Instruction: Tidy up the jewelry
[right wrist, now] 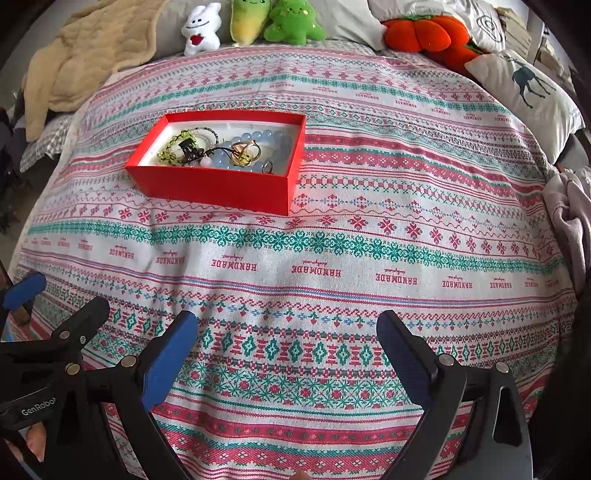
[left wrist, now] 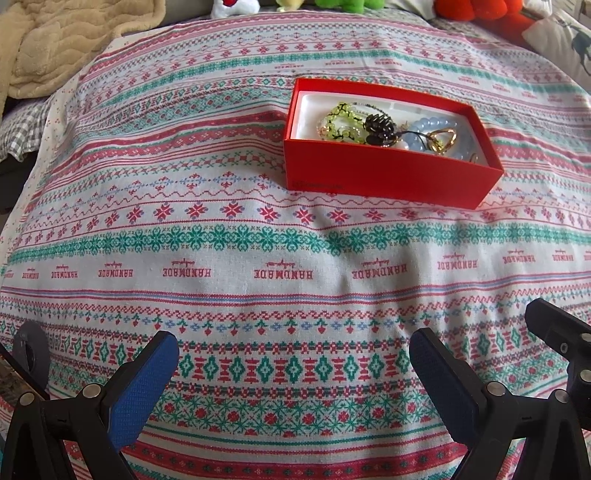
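Observation:
A red box (left wrist: 384, 177) with a white lining sits on the patterned cloth, far ahead and to the right in the left wrist view, and ahead to the left in the right wrist view (right wrist: 214, 186). It holds a green bead bracelet (left wrist: 341, 122), a black hair clip (left wrist: 376, 127), pale blue beads (left wrist: 430, 125) and gold rings (left wrist: 441, 142). My left gripper (left wrist: 291, 350) is open and empty, low over the cloth. My right gripper (right wrist: 286, 332) is open and empty, also well short of the box. Part of the left gripper (right wrist: 26, 291) shows at the right wrist view's left edge.
The patterned cloth (right wrist: 332, 258) covers a bed. A beige blanket (right wrist: 92, 48) lies at the back left. Plush toys (right wrist: 291, 20) and an orange pumpkin cushion (right wrist: 424, 31) line the back. A deer pillow (right wrist: 524, 92) lies at the back right.

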Demonstrator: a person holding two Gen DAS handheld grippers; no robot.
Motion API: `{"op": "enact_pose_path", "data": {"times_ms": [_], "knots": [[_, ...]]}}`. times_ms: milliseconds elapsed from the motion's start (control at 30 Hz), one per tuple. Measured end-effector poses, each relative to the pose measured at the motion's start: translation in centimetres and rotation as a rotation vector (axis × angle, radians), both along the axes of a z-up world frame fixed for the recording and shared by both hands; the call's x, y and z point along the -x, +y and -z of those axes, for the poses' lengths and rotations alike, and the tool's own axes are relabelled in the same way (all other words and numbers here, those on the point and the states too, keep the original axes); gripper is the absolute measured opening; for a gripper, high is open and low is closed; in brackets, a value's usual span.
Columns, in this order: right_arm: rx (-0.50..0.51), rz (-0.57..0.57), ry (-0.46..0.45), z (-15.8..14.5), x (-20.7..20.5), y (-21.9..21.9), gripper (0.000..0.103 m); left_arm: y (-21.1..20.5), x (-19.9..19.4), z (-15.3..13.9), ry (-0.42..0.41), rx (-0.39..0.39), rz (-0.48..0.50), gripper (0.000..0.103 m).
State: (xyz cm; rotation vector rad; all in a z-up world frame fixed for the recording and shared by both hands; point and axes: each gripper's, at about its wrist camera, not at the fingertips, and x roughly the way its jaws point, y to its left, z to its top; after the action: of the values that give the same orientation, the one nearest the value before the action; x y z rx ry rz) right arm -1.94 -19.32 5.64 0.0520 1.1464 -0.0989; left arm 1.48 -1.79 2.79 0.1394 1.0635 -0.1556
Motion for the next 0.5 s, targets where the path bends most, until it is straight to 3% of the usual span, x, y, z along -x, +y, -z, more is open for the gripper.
{"op": "enact_pose_path", "data": {"times_ms": [500], "knots": [[0.005, -0.001, 0.004, 0.19, -0.01, 0.15, 0.099, 0.06, -0.03, 0.04, -0.001, -0.002, 0.003, 0.102]]}}
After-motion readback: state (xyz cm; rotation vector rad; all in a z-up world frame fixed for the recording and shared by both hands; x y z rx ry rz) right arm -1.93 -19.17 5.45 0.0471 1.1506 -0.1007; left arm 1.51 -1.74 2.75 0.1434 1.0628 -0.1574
